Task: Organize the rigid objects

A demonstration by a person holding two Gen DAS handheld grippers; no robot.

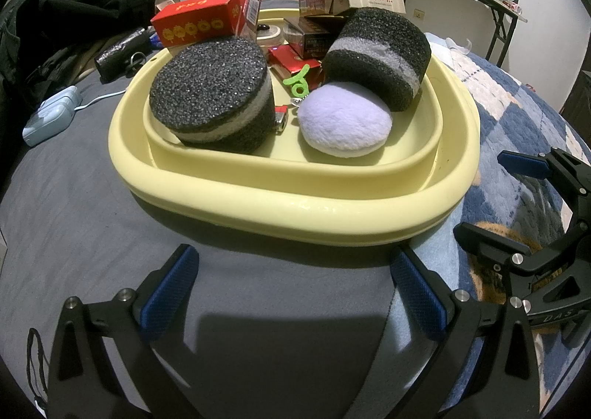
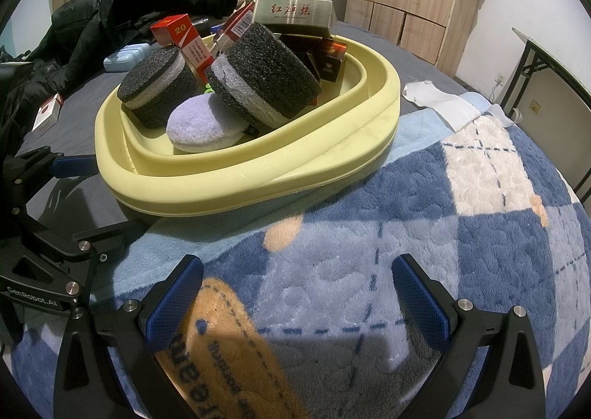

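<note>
— Boxes sit piled at the far side of the yellow basin, leaning on each other; sponge rolls and a lilac pad fill the near part.

— And the tongs?

— Left gripper and right gripper are both spread wide, holding nothing, hovering near the basin over the bed.

— Why there?

— Probably lining up a reach in; small items between the rolls are too hidden to name.
</note>
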